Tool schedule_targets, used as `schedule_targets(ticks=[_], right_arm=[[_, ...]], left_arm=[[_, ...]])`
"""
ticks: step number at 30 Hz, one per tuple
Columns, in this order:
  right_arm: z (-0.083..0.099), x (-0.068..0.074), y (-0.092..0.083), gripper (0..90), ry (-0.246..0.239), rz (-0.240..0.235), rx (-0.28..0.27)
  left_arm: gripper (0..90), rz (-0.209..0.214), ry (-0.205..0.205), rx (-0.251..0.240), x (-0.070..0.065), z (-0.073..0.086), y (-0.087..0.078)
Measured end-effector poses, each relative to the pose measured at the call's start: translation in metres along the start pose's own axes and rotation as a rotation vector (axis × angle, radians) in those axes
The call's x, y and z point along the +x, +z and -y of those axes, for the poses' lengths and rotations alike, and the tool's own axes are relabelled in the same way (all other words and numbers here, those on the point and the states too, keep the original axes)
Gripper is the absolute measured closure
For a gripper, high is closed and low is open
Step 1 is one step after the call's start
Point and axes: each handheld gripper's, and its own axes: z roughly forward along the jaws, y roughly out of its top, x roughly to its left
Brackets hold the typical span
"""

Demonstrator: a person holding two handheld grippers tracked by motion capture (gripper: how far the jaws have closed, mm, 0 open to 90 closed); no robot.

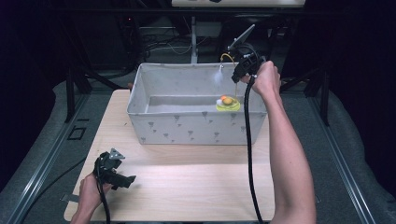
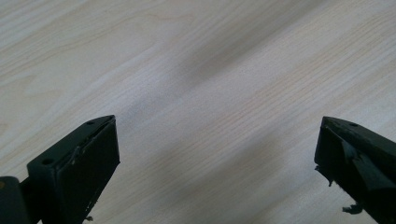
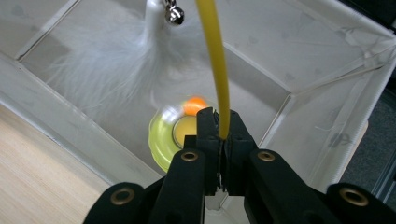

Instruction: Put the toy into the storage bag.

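The right tool (image 3: pixel 218 140) is raised above the far right corner of the grey fabric bin (image 1: pixel 187 128), its jaws pinched together on a thin yellow rod (image 3: pixel 214 60). The rod looks like the wand of a cat toy: a white feather tuft (image 3: pixel 135 60) and a small silver bell (image 3: pixel 174 15) hang at its far end, and held this high they dangle free inside the bin rather than dragging on its floor. Directly below the grip, on the bin's floor near the right wall, lies a yellow-green disc (image 3: pixel 161 137) with an orange ball (image 3: pixel 195 105) on it; whether the rod joins this disc is hard to tell from the blur around it. The grip near the rod's lower part probably gives control over the swinging end.

The left tool (image 1: pixel 112 170) rests low at the near left of the table (image 1: pixel 196 186), jaws wide apart and empty over bare wood, seemingly parked out of the way while the right hand (image 1: pixel 267 79) works alone.
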Motion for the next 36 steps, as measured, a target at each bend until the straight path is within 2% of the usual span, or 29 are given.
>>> schedule_targets(ticks=[12, 36], right_arm=[[0.015, -0.004, 0.021, 88.2, 0.011, -0.006, 0.036], [0.041, -0.012, 0.029, 88.2, 0.019, 0.003, 0.086]], left_arm=[[0.1, -0.002, 0.008, 0.003, -0.001, -0.001, 0.0], [0.1, -0.004, 0.014, -0.007, -0.002, -0.001, -0.002]])
